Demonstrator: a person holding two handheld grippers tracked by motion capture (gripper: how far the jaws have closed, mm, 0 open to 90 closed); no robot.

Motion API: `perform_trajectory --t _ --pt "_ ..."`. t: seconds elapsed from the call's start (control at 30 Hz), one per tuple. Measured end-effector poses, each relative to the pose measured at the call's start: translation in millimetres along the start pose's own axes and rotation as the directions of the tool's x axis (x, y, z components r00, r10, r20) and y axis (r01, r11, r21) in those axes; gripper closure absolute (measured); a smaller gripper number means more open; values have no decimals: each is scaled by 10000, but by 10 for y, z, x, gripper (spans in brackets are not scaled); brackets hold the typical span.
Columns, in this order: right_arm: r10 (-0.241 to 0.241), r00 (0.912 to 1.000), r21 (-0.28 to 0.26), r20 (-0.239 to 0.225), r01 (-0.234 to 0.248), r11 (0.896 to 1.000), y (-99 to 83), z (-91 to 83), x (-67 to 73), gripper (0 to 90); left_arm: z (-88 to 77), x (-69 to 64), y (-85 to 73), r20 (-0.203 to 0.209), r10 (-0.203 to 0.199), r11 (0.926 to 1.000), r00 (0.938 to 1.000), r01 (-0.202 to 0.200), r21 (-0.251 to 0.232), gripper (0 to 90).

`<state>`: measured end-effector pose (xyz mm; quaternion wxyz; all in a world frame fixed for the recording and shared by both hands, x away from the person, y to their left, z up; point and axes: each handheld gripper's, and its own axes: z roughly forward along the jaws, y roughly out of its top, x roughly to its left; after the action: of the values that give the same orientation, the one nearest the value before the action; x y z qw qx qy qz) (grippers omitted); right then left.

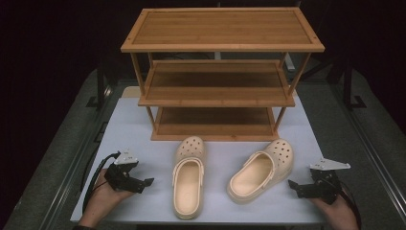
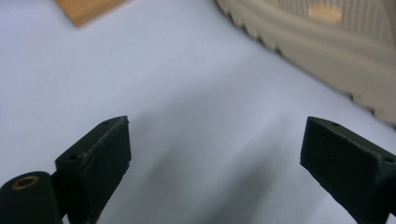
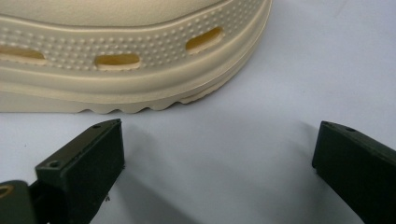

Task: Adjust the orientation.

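My left claw sits at the near left of the worktop, jaws spread wide with nothing between them; its own view shows bare surface ahead and the ridged sole edge of a clog at upper right. My right claw is at the near right, also released, jaws apart and empty, with the side of the right clog just beyond the tips but not touching.

Both clogs lie on the worktop between my hands, in front of the rack. The left clog stands upright, toe toward the rack. The right clog is tilted onto its side, opening facing left.

All three shelves of the rack are bare, so I judge the job barely begun: neither clog is gripped or shelved. Each needs grasping, the tilted one righting, and placing on a shelf.
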<state>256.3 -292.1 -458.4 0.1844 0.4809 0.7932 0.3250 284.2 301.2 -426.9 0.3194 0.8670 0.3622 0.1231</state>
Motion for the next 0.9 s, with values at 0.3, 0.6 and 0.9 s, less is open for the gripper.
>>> perform_trajectory --t 0.3,0.6,0.9 --pt "31 10000 92 16 -31 10000 10 2 2 19 72 24 -209 -326 15 9999 9995 -10 162 0" --pt "59 10000 75 -8 -59 10000 9 2 0 19 69 24 -304 -373 69 9984 9993 -90 -554 0" --pt "376 9992 233 99 -378 9990 56 -95 -23 185 70 26 -302 -368 46 9985 9993 -66 -548 0"
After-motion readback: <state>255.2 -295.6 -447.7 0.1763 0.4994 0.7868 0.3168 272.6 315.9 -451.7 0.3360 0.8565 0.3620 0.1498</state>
